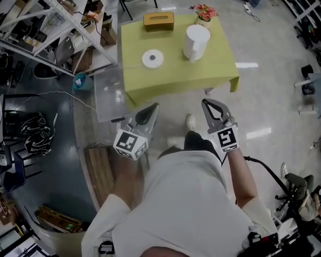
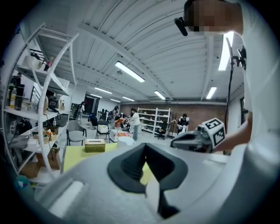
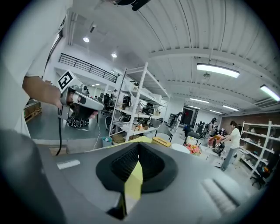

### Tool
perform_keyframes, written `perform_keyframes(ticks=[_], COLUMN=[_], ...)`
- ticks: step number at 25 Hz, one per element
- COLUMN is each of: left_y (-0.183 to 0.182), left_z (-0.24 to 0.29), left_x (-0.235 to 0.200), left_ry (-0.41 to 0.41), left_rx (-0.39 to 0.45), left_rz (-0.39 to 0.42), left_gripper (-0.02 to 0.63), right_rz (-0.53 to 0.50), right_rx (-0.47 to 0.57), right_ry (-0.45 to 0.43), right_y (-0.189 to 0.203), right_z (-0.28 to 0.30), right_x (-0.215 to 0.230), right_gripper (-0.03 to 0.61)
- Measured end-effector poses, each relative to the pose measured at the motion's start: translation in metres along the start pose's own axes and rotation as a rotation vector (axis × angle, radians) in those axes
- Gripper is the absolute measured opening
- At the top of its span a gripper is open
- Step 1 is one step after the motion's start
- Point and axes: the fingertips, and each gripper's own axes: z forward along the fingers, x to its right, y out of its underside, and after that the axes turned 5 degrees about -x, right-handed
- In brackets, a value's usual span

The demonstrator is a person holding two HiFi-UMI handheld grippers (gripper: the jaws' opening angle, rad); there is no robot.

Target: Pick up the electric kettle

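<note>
The kettle [image 1: 196, 41] stands upright on the bench [image 1: 210, 70], ahead and well apart, nearer my right hand-held gripper [image 1: 208, 103] than my left hand-held gripper [image 1: 153, 107]; both are pressed together, holding nothing.

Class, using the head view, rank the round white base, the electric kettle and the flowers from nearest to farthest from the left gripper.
1. round white base, left side, straight ahead of the left gripper.
2. electric kettle, further right.
3. flowers, far right corner.

Kettle [image 1: 196, 42] — smooth, matt plastic
</note>
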Motion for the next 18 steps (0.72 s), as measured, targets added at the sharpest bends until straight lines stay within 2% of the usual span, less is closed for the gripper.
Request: perform_keyframes(ticks=[6,11,13,18], left_y=[-0.011,-0.022,-0.027,-0.042], left_z=[0.019,0.041,0.048,0.067], left_x=[0.033,0.054,0.064,0.085], left_ry=[0.000,-0.002,-0.001,-0.010], left_rx=[0.010,0.011,0.017,0.040], left_rz=[0.010,0.020,0.021,0.041], left_gripper=[0.004,0.004,0.003,0.004], right_rz=[-0.022,0.019,0.049,0.196], right_rx=[-0.042,-0.029,-0.011,0.083], right_ry=[-0.057,-0.085,-0.091,-0.088], right_y=[0.003,0.005,0.002,-0.018], right_z=[-0.024,-0.043,-0.050,-0.068], right_x=[0.001,0.015,0.023,0.055], right_gripper=[-0.008,-0.006,-0.005,-0.005])
